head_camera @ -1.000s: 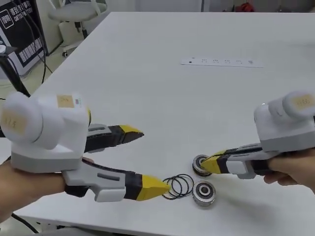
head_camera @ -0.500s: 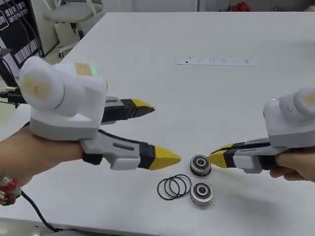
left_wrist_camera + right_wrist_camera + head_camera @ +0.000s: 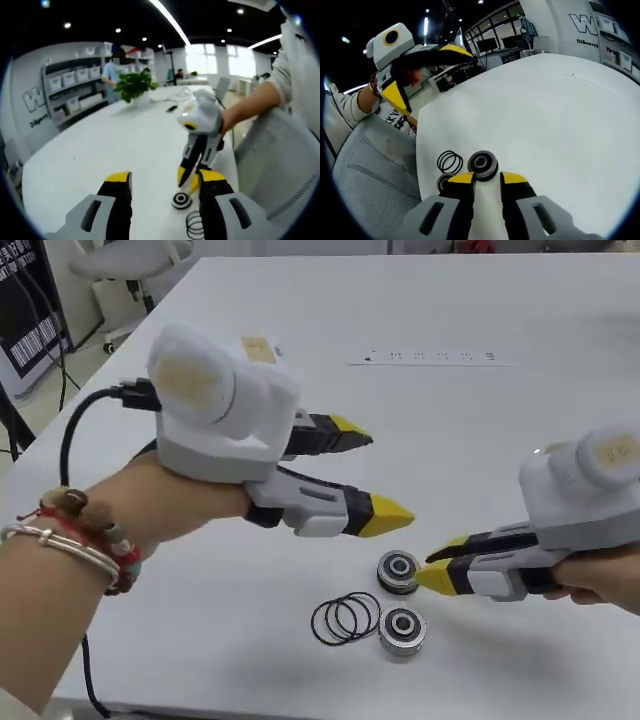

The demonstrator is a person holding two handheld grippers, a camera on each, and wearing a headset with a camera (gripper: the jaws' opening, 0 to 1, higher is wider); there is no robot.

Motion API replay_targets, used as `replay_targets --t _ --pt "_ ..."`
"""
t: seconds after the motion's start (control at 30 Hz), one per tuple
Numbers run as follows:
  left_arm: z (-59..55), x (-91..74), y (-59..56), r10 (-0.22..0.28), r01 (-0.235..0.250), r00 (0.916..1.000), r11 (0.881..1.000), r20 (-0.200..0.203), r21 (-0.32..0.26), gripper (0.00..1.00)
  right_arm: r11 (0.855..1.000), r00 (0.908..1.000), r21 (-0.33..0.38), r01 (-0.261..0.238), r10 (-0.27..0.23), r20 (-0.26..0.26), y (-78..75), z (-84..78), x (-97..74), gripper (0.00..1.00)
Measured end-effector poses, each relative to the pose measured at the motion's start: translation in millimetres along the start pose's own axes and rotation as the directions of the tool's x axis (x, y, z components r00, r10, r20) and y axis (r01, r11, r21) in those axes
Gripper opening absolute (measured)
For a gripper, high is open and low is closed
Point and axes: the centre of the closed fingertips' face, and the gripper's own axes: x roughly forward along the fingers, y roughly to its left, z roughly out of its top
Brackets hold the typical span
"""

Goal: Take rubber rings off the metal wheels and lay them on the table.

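Head view. Left tongs (image 3: 378, 472) are held up over the tabletop (image 3: 480, 440) at centre frame, with the jaws spread wide and nothing between them. Right tongs (image 3: 437, 565) sit at lower right, low over the surface. Their yellow tips stand a narrow gap apart and are empty. The tips are just beside the upper metal wheel (image 3: 398, 571); I cannot tell whether they touch it.

The second metal wheel (image 3: 402, 630) lies flat just below the first at lower centre, close to it but apart. The loose rubber rings (image 3: 346, 618) are black, overlapping and about three in number. They lie flat on the tabletop against or just beside the left edge of the second metal wheel.

Right gripper view: the upper metal wheel sits directly ahead of the narrow gap between the tips, with the rings to its left. The other wheel is partly hidden behind the left jaw. The left tongs show at upper left, jaws wide.

Left gripper view: the right tongs point down at a wheel at lower centre, and the rings lie at the bottom edge.

Whether either wheel carries a ring — cannot tell. A white power strip (image 3: 430, 358) lies at upper centre, well apart from the wheels.
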Motion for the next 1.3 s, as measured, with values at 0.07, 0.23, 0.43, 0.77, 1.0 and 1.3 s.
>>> replay_targets --t 0.07,0.23,0.43,0.77,1.0,1.3 --pt "-10.2 6.4 -2.3 -0.011 0.011 0.9999 0.999 -0.002 -0.035 0.50 1.000 1.0000 -0.002 -0.003 0.003 0.003 0.2 0.5 0.7 0.17" --pt "-39.0 16.0 -10.9 -0.033 0.032 0.9984 0.999 -0.046 -0.028 0.42 1.000 0.9999 -0.022 -0.013 0.013 0.007 2.1 -0.3 3.2 0.18" --pt "-59.7 24.1 -12.5 -0.031 0.031 0.9947 1.000 -0.098 -0.002 0.32 0.999 0.9998 -0.031 -0.018 0.018 0.011 1.5 0.3 3.3 0.19" --pt "-75.9 37.3 -23.2 -0.070 0.069 0.9884 0.997 -0.135 -0.017 0.22 0.997 0.9994 -0.077 -0.019 0.017 -0.030 1.5 -7.7 8.4 0.18" --pt "-82.4 39.4 -25.5 -0.073 0.072 0.9869 0.997 -0.143 -0.011 0.19 0.994 0.9997 -0.109 -0.011 0.009 -0.021 0.8 -6.0 10.9 0.19" --pt "-89.5 43.4 -32.5 -0.077 0.072 0.9859 0.997 -0.149 -0.038 0.16 0.984 0.9995 -0.180 -0.008 0.003 -0.030 2.2 -7.5 12.8 0.16"
